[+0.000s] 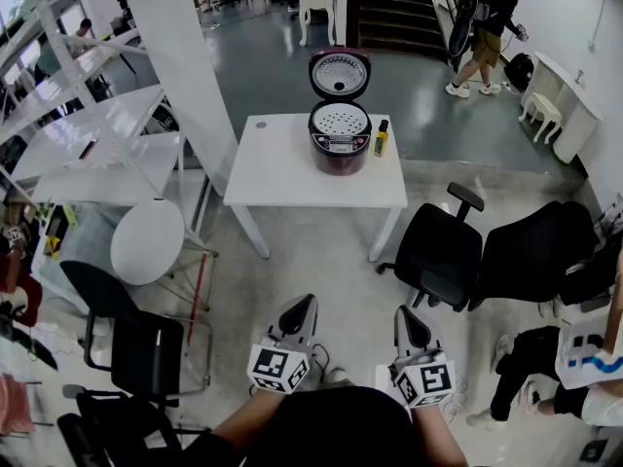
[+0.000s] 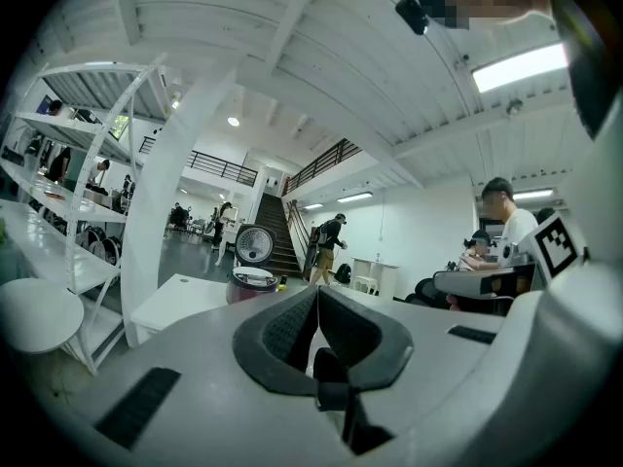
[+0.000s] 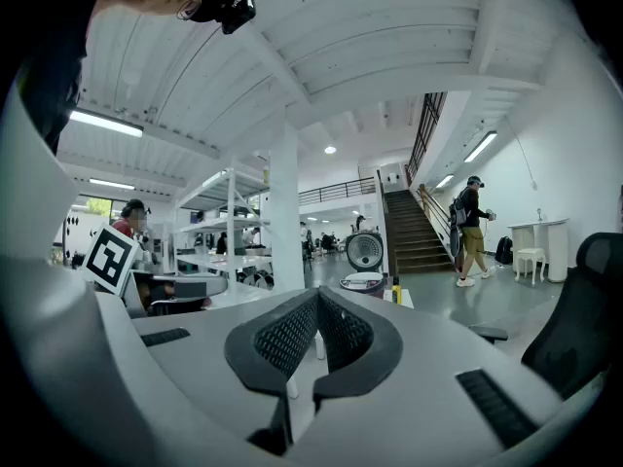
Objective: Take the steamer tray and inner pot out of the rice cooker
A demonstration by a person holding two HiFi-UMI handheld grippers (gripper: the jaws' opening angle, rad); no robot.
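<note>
A dark red rice cooker (image 1: 340, 136) stands with its lid up on a white table (image 1: 282, 178) well ahead of me. A white perforated steamer tray (image 1: 340, 120) shows in its mouth; the inner pot is hidden beneath it. My left gripper (image 1: 304, 305) and right gripper (image 1: 408, 317) are held low and close to my body, far short of the table, both shut with nothing between the jaws. The cooker (image 2: 254, 278) appears small and distant in the left gripper view, and small above the jaws, as the cooker (image 3: 363, 280), in the right gripper view.
A small yellow bottle (image 1: 381, 138) stands right of the cooker. Black office chairs (image 1: 443, 251) sit right of the table. A round white side table (image 1: 147, 240) and a black chair (image 1: 136, 343) are on my left. White shelving (image 1: 88, 115) lines the left. A person (image 1: 487, 29) walks beyond the table.
</note>
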